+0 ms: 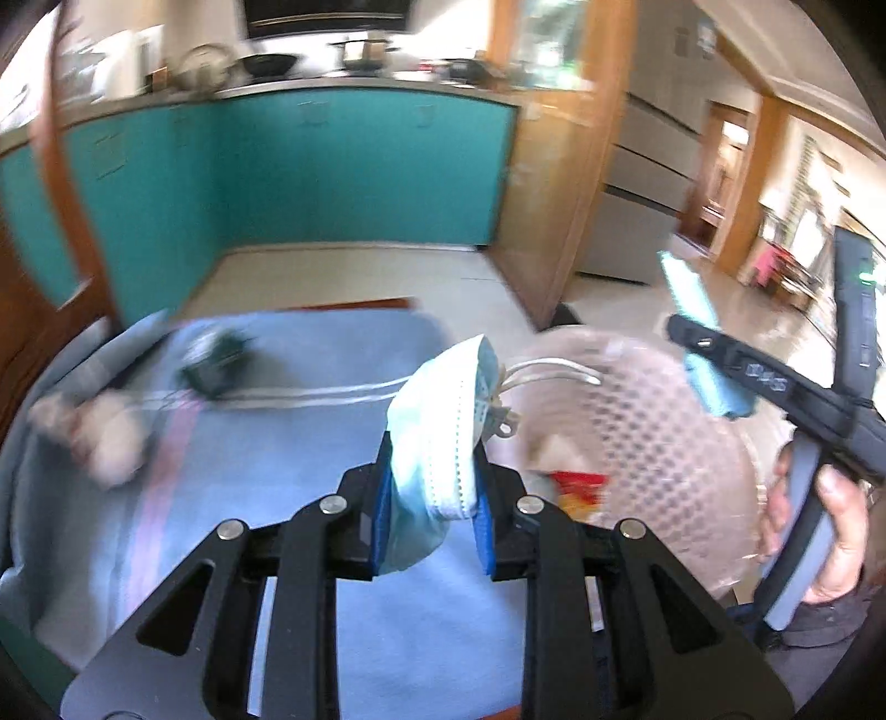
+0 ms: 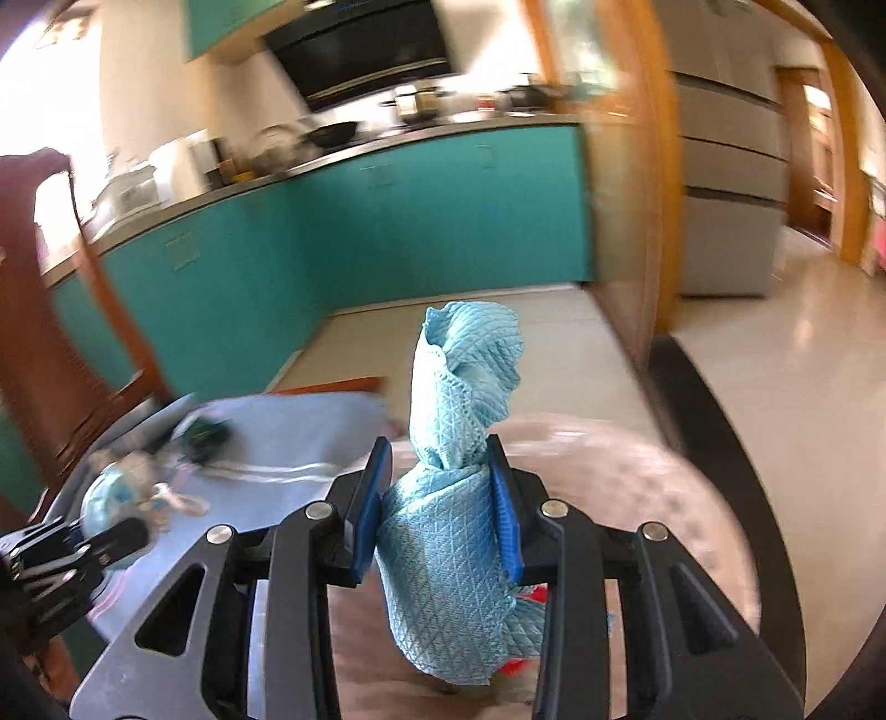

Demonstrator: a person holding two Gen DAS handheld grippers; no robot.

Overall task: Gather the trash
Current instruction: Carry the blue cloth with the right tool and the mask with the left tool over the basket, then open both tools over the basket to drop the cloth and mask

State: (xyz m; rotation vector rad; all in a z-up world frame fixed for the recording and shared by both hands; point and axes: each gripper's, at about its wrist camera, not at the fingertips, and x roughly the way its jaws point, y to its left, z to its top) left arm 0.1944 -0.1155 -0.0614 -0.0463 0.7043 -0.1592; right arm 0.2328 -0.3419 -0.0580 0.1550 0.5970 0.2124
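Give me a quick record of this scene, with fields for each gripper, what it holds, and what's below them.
left gripper: shut on face mask
right gripper: shut on blue cloth
below: pink mesh basket, a red wrapper inside
surface: blue tablecloth
still on the cloth: dark crumpled item, pale crumpled item

This is looking like a home kitchen. Teal cabinets [image 2: 443,210] are running under a long tabletop [image 2: 421,135] that is carrying pots and a dark wok [image 2: 332,132], with a black range hood [image 2: 360,50] hanging above it. Right of the cabinets, a grey fridge [image 2: 731,188] is standing past a wooden door frame [image 2: 637,194].
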